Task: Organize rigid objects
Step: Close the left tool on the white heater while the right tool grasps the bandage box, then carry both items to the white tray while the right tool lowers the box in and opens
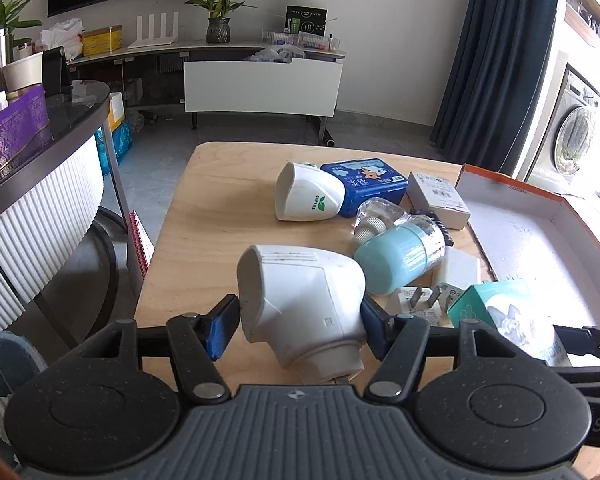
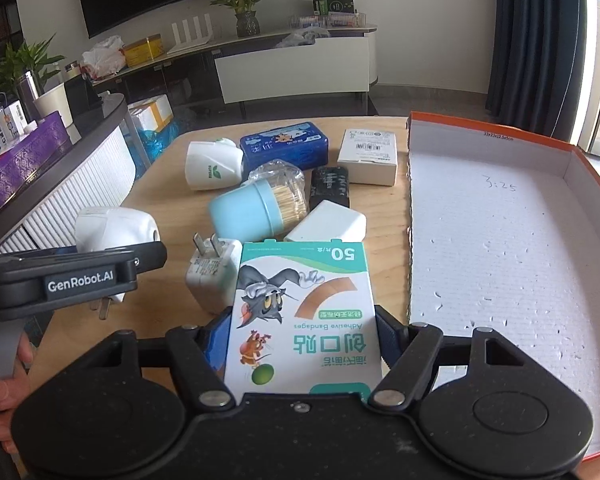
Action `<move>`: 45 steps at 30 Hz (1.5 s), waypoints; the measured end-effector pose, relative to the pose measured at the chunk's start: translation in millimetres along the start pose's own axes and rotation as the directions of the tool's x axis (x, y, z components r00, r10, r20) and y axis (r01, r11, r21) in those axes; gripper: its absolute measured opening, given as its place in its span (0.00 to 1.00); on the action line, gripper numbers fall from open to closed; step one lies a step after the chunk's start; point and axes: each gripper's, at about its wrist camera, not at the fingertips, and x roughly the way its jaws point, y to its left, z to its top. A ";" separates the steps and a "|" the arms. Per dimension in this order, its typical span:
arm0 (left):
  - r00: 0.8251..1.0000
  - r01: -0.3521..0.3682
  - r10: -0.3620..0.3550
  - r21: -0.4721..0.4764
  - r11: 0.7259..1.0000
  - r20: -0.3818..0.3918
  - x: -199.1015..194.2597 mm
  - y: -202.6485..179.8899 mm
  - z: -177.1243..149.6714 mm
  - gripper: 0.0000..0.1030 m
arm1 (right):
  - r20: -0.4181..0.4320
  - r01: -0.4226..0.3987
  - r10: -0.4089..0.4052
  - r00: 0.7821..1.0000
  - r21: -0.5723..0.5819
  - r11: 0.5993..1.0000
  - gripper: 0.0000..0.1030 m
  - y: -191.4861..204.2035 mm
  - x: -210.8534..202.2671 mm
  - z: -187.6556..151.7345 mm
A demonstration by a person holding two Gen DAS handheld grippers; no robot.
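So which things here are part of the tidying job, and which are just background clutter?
Part of the job:
- white plug-in device, gripped by the left gripper
- adhesive bandage box, gripped by the right gripper
- orange-edged cardboard box
- toothpick holder, blue tin, charger

Just lying about:
- potted plant
- washing machine
- purple box

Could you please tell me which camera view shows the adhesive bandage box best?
The right wrist view: the adhesive bandage box fills its centre, printed face readable, between the right gripper pads. The left wrist view catches only a corner at its right edge.
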 end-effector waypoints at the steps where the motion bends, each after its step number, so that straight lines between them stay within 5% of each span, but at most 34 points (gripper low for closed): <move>1: 1.000 -0.002 0.002 -0.004 1.000 0.004 -3.6 -1.2 -0.3 0.63 | 0.009 0.000 0.000 1.000 -0.002 1.000 0.82 -1.1 -3.7 1.1; 20: 0.998 0.057 -0.057 -0.003 0.998 0.041 -44.4 -53.8 7.9 0.63 | 0.116 0.000 -0.004 0.993 0.036 0.999 0.82 -45.7 -68.3 26.4; 45: 0.980 0.197 -0.198 0.104 0.975 -0.001 -11.1 -137.3 34.3 0.63 | 0.156 0.133 -0.157 0.975 0.154 0.979 0.82 -135.3 -82.9 44.8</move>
